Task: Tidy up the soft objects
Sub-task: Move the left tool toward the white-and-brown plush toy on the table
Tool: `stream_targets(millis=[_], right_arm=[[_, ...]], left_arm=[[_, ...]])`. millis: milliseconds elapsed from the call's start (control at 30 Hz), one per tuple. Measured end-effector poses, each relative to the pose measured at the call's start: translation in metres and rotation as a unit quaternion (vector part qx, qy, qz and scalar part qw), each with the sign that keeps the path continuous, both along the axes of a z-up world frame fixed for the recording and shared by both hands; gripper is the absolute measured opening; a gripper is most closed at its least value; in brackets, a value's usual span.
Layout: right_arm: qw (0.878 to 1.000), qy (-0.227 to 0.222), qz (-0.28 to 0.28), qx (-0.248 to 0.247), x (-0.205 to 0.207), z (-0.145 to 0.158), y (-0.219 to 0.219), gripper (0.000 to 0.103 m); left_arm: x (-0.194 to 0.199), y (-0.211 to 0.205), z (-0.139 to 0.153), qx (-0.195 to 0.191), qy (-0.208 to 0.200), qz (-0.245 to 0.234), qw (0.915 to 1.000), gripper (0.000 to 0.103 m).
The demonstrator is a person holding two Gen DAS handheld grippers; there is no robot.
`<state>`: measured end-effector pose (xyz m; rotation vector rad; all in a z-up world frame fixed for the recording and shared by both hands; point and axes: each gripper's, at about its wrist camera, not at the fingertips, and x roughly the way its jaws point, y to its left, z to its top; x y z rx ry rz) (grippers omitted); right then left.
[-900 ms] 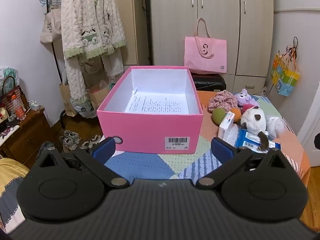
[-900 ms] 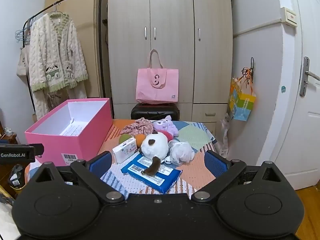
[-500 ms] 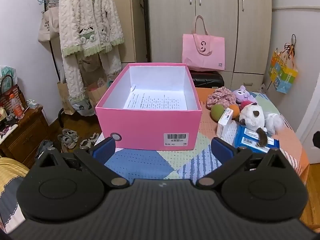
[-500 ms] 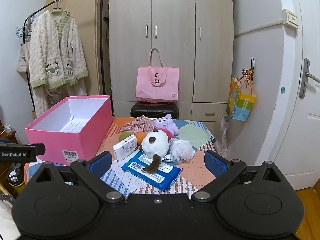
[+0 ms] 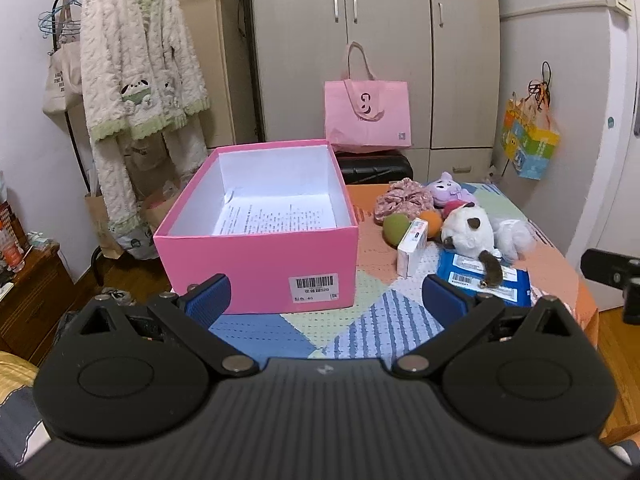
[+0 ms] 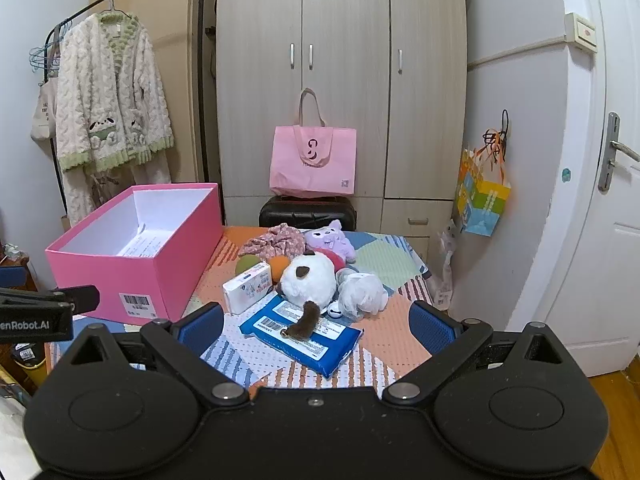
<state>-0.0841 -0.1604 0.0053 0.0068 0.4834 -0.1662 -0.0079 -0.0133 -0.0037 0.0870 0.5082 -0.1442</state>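
An open pink box (image 5: pixel 256 264) (image 6: pixel 136 276) with a printed sheet inside stands on the patchwork table. To its right lies a pile: a white plush cat (image 5: pixel 468 232) (image 6: pixel 308 280), a purple plush (image 5: pixel 446 192) (image 6: pixel 330 238), a floral scrunchie (image 5: pixel 402 200) (image 6: pixel 276 240), a white mesh puff (image 5: pixel 512 234) (image 6: pixel 362 292), and green and orange balls (image 5: pixel 396 228). My left gripper (image 5: pixel 326 298) is open and empty before the box. My right gripper (image 6: pixel 316 324) is open and empty before the pile.
A blue wipes pack (image 6: pixel 300 336) (image 5: pixel 480 276) and a small white carton (image 6: pixel 248 292) (image 5: pixel 412 246) lie among the soft things. A pink tote (image 6: pixel 312 164) sits on a black suitcase behind the table. A robe hangs on a rack (image 5: pixel 136 92) at left. A door (image 6: pixel 600 200) is at right.
The left gripper has drawn back and swung to the right, so the box sits farther left and smaller. The right gripper has risen slightly. Both stay open.
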Motion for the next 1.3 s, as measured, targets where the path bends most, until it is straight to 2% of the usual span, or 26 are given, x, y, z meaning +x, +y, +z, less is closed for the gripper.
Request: stream_targets(millis=[867, 1300], right_arm=[[1.0, 0.018, 0.004, 0.0, 0.01, -0.008, -0.001, 0.101], [1.0, 0.02, 0.006, -0.001, 0.009, -0.007, -0.008, 0.101]], left_arm=[[0.013, 0.007, -0.014, 0.0, 0.024, 0.026, 0.9994, 0.103], [0.012, 0.001, -0.01, -0.012, 0.021, 0.012, 0.9996, 0.103]])
